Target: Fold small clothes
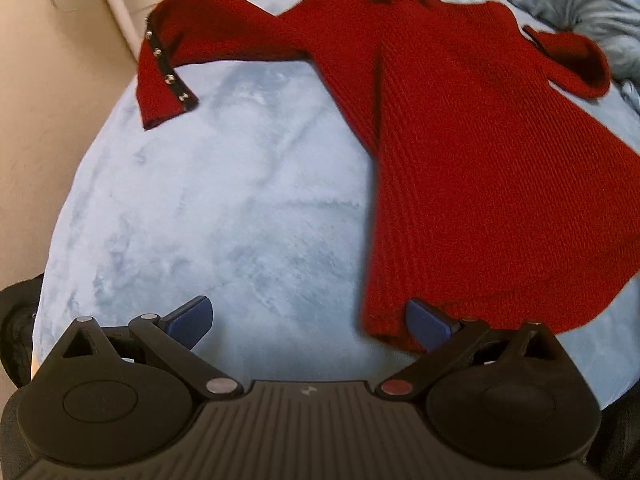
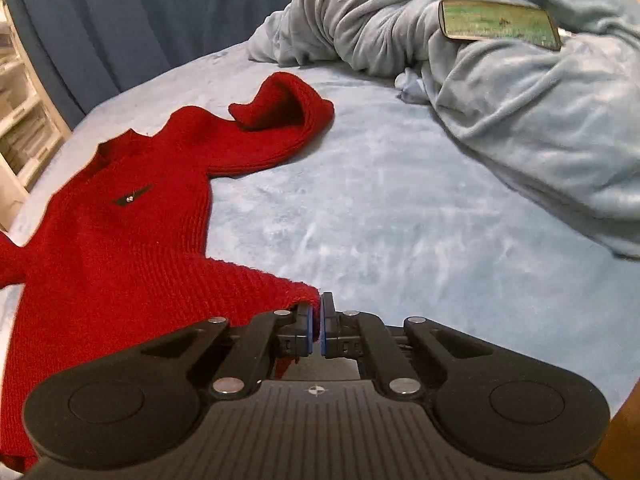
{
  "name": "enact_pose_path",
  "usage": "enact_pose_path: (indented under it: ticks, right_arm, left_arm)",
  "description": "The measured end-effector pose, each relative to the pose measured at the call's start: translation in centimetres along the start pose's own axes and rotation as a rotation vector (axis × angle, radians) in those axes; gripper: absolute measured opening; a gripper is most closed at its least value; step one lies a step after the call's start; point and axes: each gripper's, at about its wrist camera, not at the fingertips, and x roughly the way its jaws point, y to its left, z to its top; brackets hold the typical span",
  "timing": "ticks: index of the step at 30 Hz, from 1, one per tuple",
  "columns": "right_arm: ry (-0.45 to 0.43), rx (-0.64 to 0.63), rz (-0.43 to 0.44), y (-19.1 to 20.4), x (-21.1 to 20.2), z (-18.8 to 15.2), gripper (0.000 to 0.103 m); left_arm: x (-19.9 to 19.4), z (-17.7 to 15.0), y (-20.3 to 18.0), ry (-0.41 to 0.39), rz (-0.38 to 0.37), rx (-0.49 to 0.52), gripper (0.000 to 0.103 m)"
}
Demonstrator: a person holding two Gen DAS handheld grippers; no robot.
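I'm clamping the red sweater [image 2: 120, 248] hem corner in the right hand-held gripper [image 2: 316, 320]; left hand-held gripper [image 1: 308, 320] is spread wide, the opposite hem corner touching its right finger.

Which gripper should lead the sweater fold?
Right. The right gripper is shut on the red sweater hem corner; the left gripper is open, gripping nothing yet.
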Motion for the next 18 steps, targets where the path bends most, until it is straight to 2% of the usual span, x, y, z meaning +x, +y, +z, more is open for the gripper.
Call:
enact_pose_path:
  ticks: [4, 6, 7, 10, 12, 15, 18]
  right_arm:
    - [-0.016, 0.006, -0.002, -0.5, 0.9, -0.2, 0.002]
    - [-0.065, 0.045, -0.002, -0.7, 0.3, 0.4, 0.002]
    - [-0.117, 0.097, -0.005, -1.2, -0.8, 1.3, 0.002]
    - [-0.24, 0.166, -0.08, -2.6, -3.4, 4.3, 0.002]
    - [-0.276, 0.124, -0.151, -3.7, -3.7, 6.2, 0.002]
    - [-0.248, 0.148, -0.177, -6.0, -3.0, 8.4, 0.002]
    - [-0.219, 0.156, -0.184, -6.5, -2.1, 9.6, 0.002]
  left_arm:
    - [0.8, 0.0, -0.2, 0.002, 0.006, 0.02, 0.103]
    - [1.3, -0.1, -0.2, 0.013, 0.004, 0.024, 0.103]
    - [1.4, -0.1, -0.3, 0.021, -0.004, 0.025, 0.103]
    - [1.1, 0.1, -0.8, 0.023, -0.079, 0.024, 0.103]
    - [1.0, 0.2, -1.7, 0.014, -0.161, 0.026, 0.103]
    - [0.9, 0.0, -4.1, 0.022, -0.232, 0.035, 0.103]
    - [1.1, -0.5, -7.1, 0.032, -0.263, 0.102, 0.103]
